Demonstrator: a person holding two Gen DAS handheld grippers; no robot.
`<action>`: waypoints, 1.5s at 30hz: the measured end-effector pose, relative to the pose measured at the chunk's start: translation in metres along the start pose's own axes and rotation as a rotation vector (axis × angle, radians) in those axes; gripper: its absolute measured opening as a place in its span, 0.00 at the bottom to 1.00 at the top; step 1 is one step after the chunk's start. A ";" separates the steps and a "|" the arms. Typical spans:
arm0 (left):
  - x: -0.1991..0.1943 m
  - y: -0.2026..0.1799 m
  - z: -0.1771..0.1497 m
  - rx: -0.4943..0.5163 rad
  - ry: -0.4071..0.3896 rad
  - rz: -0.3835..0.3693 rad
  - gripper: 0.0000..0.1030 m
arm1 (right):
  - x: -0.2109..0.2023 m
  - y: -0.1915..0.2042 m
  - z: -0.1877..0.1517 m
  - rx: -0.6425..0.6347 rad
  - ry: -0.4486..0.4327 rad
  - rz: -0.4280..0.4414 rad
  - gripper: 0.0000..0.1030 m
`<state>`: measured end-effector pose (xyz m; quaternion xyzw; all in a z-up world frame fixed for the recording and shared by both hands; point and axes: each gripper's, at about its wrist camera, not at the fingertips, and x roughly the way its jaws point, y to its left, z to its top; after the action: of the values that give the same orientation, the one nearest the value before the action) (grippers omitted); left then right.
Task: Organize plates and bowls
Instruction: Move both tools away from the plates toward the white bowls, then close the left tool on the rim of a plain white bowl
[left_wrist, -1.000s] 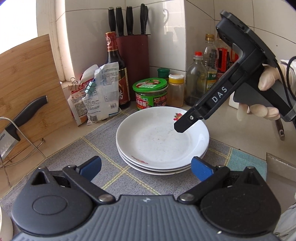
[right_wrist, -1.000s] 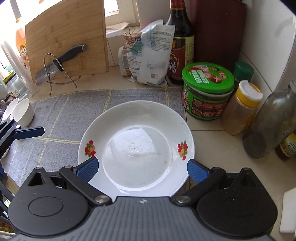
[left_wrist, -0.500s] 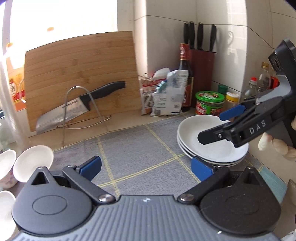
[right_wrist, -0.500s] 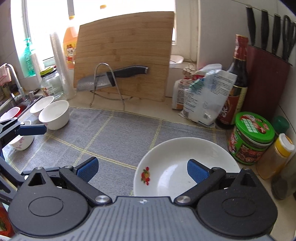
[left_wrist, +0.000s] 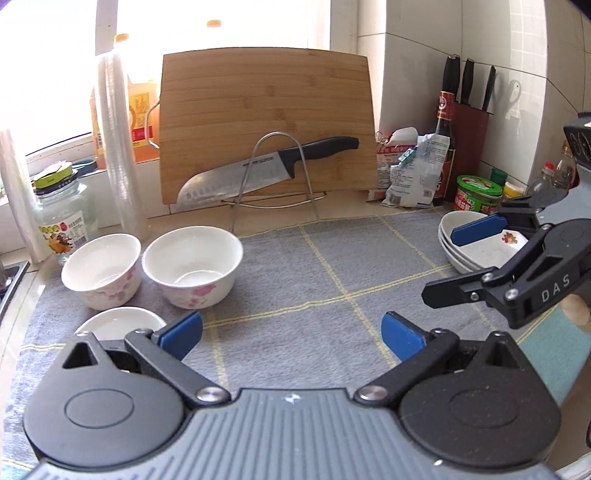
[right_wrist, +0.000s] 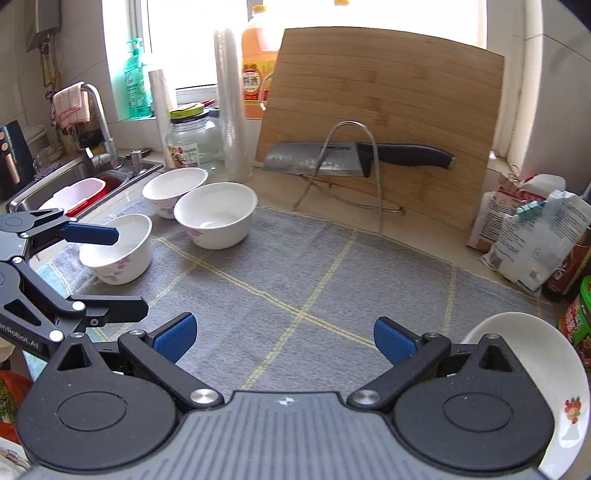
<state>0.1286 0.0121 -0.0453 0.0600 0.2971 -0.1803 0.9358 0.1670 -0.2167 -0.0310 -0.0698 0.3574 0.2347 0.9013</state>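
Observation:
A stack of white plates (left_wrist: 476, 251) with a red fruit print sits on the right of the grey mat (left_wrist: 332, 266). Three white bowls with pink flowers stand at the left: one (left_wrist: 101, 269), another (left_wrist: 192, 264), and a third (left_wrist: 118, 323) half hidden behind my left finger. My left gripper (left_wrist: 291, 334) hovers open over the mat, holding nothing. My right gripper (left_wrist: 439, 264) is open beside the plates. In the right wrist view, the right gripper (right_wrist: 284, 338) is open above the mat, the plates (right_wrist: 569, 373) lie at its lower right, and the left gripper (right_wrist: 129, 271) hangs over the nearest bowl (right_wrist: 118, 251).
A bamboo cutting board (left_wrist: 266, 122) leans on the back wall, with a knife (left_wrist: 266, 170) resting on a wire stand. Bags, a sauce bottle, jars and a knife block (left_wrist: 469, 140) crowd the right corner. A glass jar (left_wrist: 61, 214) and a sink (right_wrist: 85, 181) lie to the left.
Both grippers swung left, away from above the plate stack toward the bowls. The bowls have come into view and the plates have shifted to the right edge. Both grippers stayed open.

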 end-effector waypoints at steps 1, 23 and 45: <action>-0.003 0.010 -0.002 0.003 0.004 0.009 0.99 | 0.005 0.011 0.002 -0.008 0.007 0.004 1.00; 0.016 0.156 -0.009 0.011 0.141 -0.008 0.99 | 0.096 0.163 0.029 -0.238 0.050 0.111 1.00; 0.053 0.171 -0.004 0.025 0.257 -0.136 0.66 | 0.132 0.186 0.039 -0.328 0.066 0.127 0.78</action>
<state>0.2300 0.1553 -0.0783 0.0740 0.4155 -0.2378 0.8748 0.1866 0.0080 -0.0835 -0.2009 0.3473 0.3439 0.8490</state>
